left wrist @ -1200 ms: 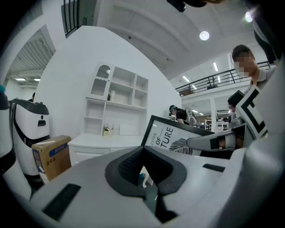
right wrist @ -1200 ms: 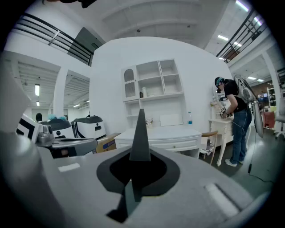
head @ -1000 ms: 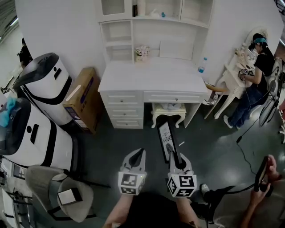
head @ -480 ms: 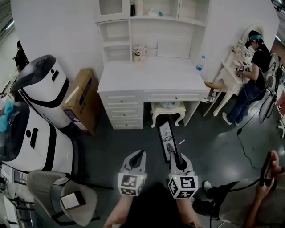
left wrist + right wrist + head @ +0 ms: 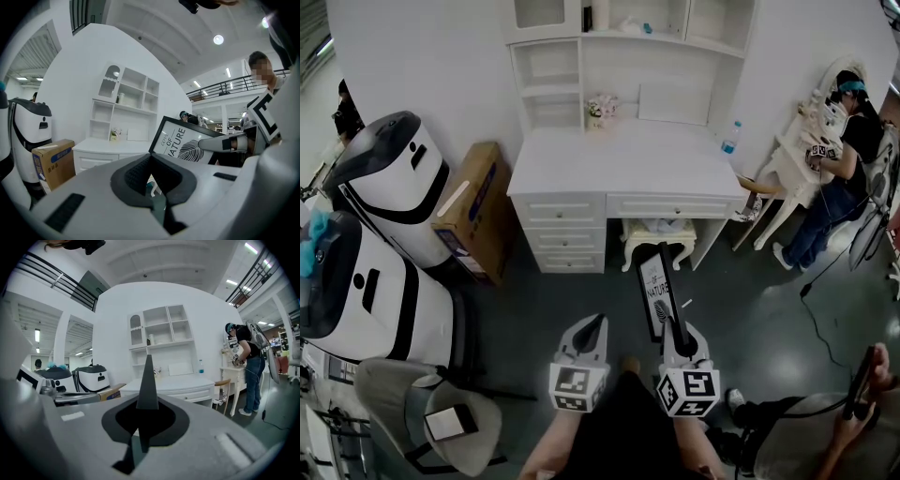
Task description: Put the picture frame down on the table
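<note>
The picture frame (image 5: 657, 291) is black with a white print of a leaf and the words "OF NATURE". My right gripper (image 5: 676, 330) is shut on its lower edge and holds it upright in the air, in front of the white desk (image 5: 623, 159). In the right gripper view the frame (image 5: 148, 380) shows edge-on as a dark spike rising from the jaws. My left gripper (image 5: 599, 320) is level with the right one, to its left, shut and holding nothing. The left gripper view shows the frame's face (image 5: 190, 143) to its right.
A stool (image 5: 659, 234) stands in the desk's knee space. A cardboard box (image 5: 473, 206) and two white machines (image 5: 389, 183) are at the left. A water bottle (image 5: 729, 141) and flowers (image 5: 600, 108) sit on the desk. A person (image 5: 844, 159) stands at the right, and a chair (image 5: 431, 412) at the lower left.
Both grippers and the frame keep almost the same place in view. A foot now shows between the two grippers at the bottom.
</note>
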`<move>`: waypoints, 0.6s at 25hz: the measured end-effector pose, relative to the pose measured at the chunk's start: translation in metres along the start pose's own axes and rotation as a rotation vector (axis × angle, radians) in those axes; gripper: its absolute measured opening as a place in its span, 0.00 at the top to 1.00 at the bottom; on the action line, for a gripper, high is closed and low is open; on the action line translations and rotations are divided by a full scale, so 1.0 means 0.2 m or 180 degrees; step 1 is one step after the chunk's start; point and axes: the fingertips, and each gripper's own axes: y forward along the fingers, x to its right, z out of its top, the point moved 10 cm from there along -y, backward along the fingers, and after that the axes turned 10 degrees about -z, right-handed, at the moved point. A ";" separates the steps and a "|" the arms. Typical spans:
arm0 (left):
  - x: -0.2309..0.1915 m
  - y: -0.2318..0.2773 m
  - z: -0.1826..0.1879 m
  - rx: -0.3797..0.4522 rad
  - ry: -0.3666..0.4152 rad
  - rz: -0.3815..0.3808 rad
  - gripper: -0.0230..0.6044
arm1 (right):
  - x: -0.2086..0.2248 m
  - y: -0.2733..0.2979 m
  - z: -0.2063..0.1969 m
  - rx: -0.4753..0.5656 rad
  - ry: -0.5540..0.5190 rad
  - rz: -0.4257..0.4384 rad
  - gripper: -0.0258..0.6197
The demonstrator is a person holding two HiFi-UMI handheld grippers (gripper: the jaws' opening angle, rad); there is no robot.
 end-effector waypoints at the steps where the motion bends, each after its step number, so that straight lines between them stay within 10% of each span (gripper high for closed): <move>1: -0.01 0.03 0.01 0.0003 0.0003 0.0007 0.95 | 0.01 0.03 0.01 0.0003 0.0004 0.0005 0.94; 15: -0.19 0.51 0.12 0.0016 0.0010 0.0090 0.95 | 0.19 0.51 0.16 -0.0001 -0.0025 0.0082 0.94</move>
